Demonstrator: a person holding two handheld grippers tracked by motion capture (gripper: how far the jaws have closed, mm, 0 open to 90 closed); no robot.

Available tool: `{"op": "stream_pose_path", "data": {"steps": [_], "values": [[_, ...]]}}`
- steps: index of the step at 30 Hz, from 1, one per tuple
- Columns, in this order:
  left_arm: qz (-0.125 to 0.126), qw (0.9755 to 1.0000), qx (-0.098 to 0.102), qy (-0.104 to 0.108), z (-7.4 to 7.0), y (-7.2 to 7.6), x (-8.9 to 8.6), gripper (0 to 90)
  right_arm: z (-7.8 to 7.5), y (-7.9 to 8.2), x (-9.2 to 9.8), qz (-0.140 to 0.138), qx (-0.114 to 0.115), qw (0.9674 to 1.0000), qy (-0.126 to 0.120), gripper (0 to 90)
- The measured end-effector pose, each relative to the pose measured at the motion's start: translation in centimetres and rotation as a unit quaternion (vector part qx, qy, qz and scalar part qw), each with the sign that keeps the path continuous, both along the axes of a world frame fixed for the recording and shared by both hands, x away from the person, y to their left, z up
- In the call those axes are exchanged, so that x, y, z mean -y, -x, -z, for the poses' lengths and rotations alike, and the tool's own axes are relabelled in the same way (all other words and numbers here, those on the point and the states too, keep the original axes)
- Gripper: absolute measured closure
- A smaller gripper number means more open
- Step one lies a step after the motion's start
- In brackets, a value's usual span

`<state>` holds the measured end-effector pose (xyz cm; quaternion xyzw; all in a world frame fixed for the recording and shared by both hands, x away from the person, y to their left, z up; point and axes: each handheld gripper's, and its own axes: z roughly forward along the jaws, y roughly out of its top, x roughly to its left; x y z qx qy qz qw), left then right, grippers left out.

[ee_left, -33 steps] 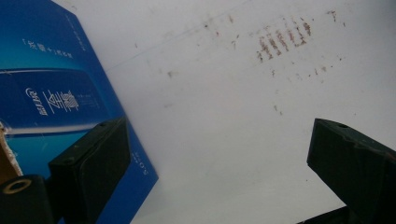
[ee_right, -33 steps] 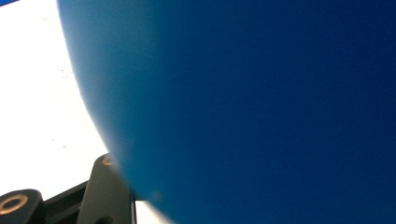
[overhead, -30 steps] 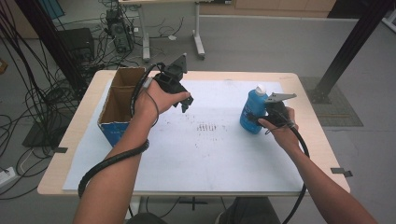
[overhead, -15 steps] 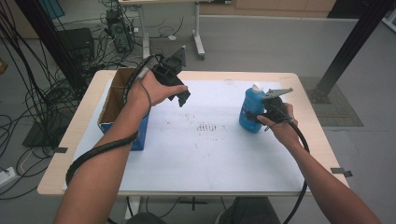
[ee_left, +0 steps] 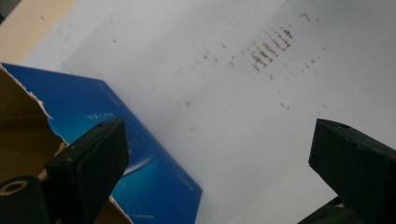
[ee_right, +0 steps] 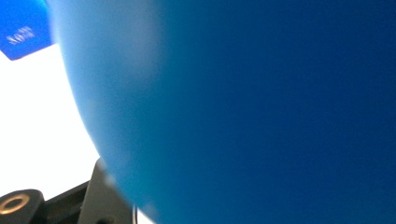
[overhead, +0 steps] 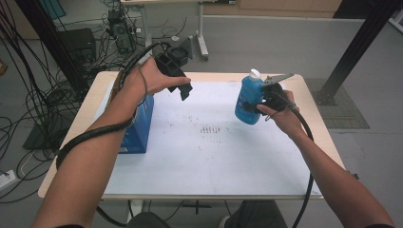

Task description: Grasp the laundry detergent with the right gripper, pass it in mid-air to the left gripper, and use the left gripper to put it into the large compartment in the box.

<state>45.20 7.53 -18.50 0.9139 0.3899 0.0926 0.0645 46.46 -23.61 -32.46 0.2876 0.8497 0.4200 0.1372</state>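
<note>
Since the earlier frames, both grippers have been raised: in the high view the blue bottle [overhead: 249, 102], which stood on the sheet beside the right gripper [overhead: 266, 98], is now seen lifted clear of the white sheet [overhead: 228, 156], clamped side-on between that gripper's jaws, upright, with its white cap [overhead: 255, 73] at the top. The left gripper [overhead: 183, 90] has also been lifted and is held in the air above the far left part of the table [overhead: 313, 114], just past the open cardboard box [overhead: 138, 128] with blue sides, which is partly hidden by the left forearm. Its jaws are seen standing apart with nothing between them. A patch of small brown marks [overhead: 209, 128] is seen on the sheet between the two grippers. In the left gripper view, the two black jaws are shown wide apart at the lower corners, with the stained white sheet [ee_left: 224, 116] below them; the blue side of the box [ee_left: 154, 177] and its torn brown flap [ee_left: 23, 126] are seen at the lower left, near the left jaw but not touched by it. In the right gripper view, the bottle's blue wall [ee_right: 257, 112] is pressed close against the camera, and part of one black jaw is seen at the lower left, against the bottle.
</note>
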Motion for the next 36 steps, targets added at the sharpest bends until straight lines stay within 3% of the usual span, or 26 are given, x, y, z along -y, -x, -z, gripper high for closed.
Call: {"op": "stream_pose_path", "data": {"steps": [7, 13, 17, 18, 19, 20, 26, 27, 28, 31, 35, 36], "values": [[0.043, 0.999, 0.008, -0.003, -1.6, 0.1, -0.5, 5.8, -2.8, -0.2, -3.4, -0.06, 0.001, 0.9982, 0.002, 43.3], [0.081, 0.9965, 0.019, -0.004, -3.2, 0.8, -1.3, 5.8, -3.7, -0.1, -5.9, -0.099, 0.0, 0.995, 0.005, 43.3], [0.109, 0.9937, 0.023, -0.008, -4.1, 1.5, -1.5, 5.8, -4.0, 0.4, -8.6, -0.14, -0.002, 0.9901, 0.007, 43.3], [0.109, 0.9937, 0.023, -0.008, -4.1, 1.5, -1.5, 5.8, -4.0, 0.4, -8.6, -0.14, -0.002, 0.9901, 0.007, 43.3], [0.124, 0.992, 0.023, -0.006, -4.5, 1.9, -1.6, 5.8, -4.0, 0.6, -9.6, -0.155, -0.005, 0.9879, 0.007, 43.3], [0.124, 0.992, 0.023, -0.006, -4.5, 1.9, -1.6, 5.8, -4.0, 0.6, -9.6, -0.155, -0.005, 0.9879, 0.007, 43.3], [0.147, 0.989, 0.017, -0.005, -5.0, 2.7, -1.7, 5.8, -3.9, 1.2, -11.9, -0.196, -0.011, 0.9806, 0.009, 43.3], [0.15, 0.9885, 0.017, -0.007, -5.0, 2.8, -1.7, 5.8, -3.8, 1.3, -12.5, -0.208, -0.013, 0.9781, 0.007, 43.3], [0.153, 0.9879, 0.019, -0.009, -5.1, 2.9, -1.8, 5.8, -3.8, 1.3, -12.5, -0.208, -0.013, 0.9781, 0.007, 43.3], [0.161, 0.9868, 0.018, -0.011, -5.3, 3.3, -2.0, 5.8, -3.5, 1.6, -13.5, -0.228, -0.017, 0.9736, 0.006, 43.3], [0.167, 0.9857, 0.013, -0.017, -5.4, 3.5, -2.1, 5.7, -3.2, 1.7, -14.3, -0.242, -0.018, 0.9702, 0.006, 43.4], [0.169, 0.9854, 0.013, -0.018, -5.4, 3.5, -2.1, 5.7, -3.0, 1.8, -14.9, -0.253, -0.017, 0.9674, 0.005, 43.4]]}}
